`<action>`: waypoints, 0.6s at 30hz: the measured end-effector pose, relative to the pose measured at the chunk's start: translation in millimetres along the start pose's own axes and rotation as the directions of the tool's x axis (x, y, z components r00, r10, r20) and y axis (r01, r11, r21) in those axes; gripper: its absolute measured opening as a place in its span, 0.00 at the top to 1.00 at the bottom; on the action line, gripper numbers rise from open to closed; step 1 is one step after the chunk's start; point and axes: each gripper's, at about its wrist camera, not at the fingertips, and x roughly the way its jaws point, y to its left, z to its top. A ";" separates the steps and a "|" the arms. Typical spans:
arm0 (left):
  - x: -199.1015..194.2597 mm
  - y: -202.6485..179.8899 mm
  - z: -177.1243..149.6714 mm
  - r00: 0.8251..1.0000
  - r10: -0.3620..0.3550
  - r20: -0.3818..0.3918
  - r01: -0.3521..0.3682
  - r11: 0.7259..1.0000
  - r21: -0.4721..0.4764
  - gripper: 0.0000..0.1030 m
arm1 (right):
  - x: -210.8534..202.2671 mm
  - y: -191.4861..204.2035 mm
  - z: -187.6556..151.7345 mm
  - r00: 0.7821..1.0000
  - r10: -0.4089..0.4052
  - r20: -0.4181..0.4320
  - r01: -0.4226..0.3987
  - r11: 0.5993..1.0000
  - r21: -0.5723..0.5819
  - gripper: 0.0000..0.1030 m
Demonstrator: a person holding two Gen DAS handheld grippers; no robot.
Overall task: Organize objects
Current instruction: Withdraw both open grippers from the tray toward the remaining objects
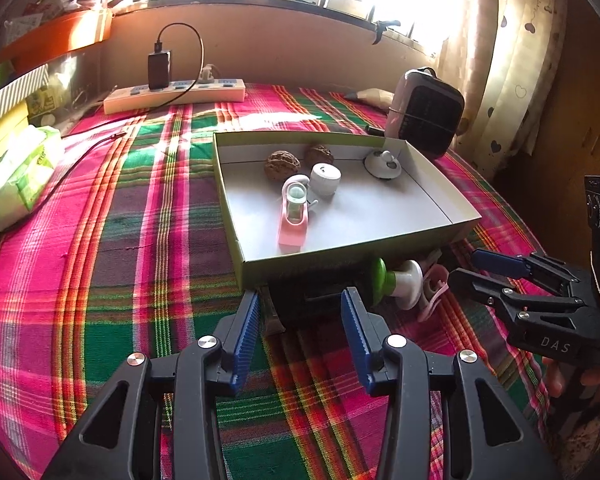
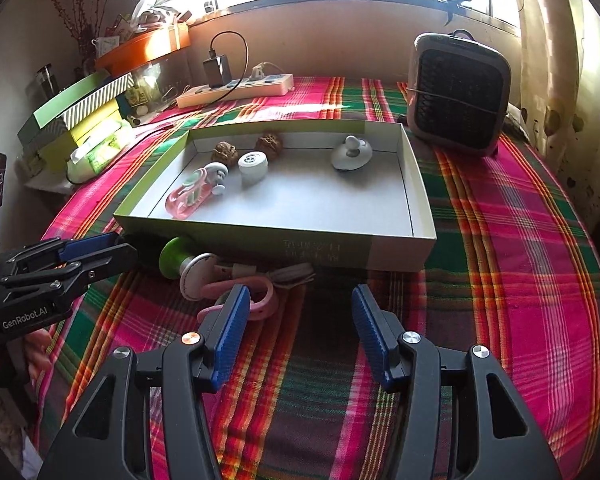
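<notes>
Left wrist view: both claws, left claw [image 1: 300, 312] and right claw [image 2: 300, 312], hang apart and empty before the shallow box [image 1: 440, 196] (walnuts [image 1: 282, 165] inside) on the plaid surface [image 1: 100, 260].

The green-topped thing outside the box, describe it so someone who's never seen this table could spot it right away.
Find the shallow cardboard tray on the plaid cloth. Against its near wall lies a small pile; the green-capped piece is at its left end, beside a white disc and pink loops. It is the only bright green thing there.
</notes>
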 end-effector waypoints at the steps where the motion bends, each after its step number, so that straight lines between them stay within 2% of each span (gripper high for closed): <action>1: 0.8 -1.4 -0.4 1.000 0.000 -0.005 0.000 1.000 0.007 0.61 | 0.3 0.5 -0.2 1.000 0.000 -0.002 0.000 1.000 -0.002 0.47; 9: -6.0 -16.1 -11.4 0.998 -0.059 -0.031 0.061 0.997 0.053 0.61 | 1.0 0.0 -1.5 1.000 -0.005 -0.007 0.004 1.000 -0.004 0.47; 14: -10.7 -24.6 -19.6 0.996 -0.064 -0.061 0.070 0.992 0.104 0.61 | -0.9 -2.9 -3.8 1.000 -0.010 -0.008 0.010 1.000 0.001 0.47; 18: -18.0 -26.5 -17.6 0.998 -0.055 -0.040 0.061 0.987 0.147 0.61 | -3.0 -5.3 -7.0 1.000 -0.010 -0.012 0.010 1.000 0.006 0.47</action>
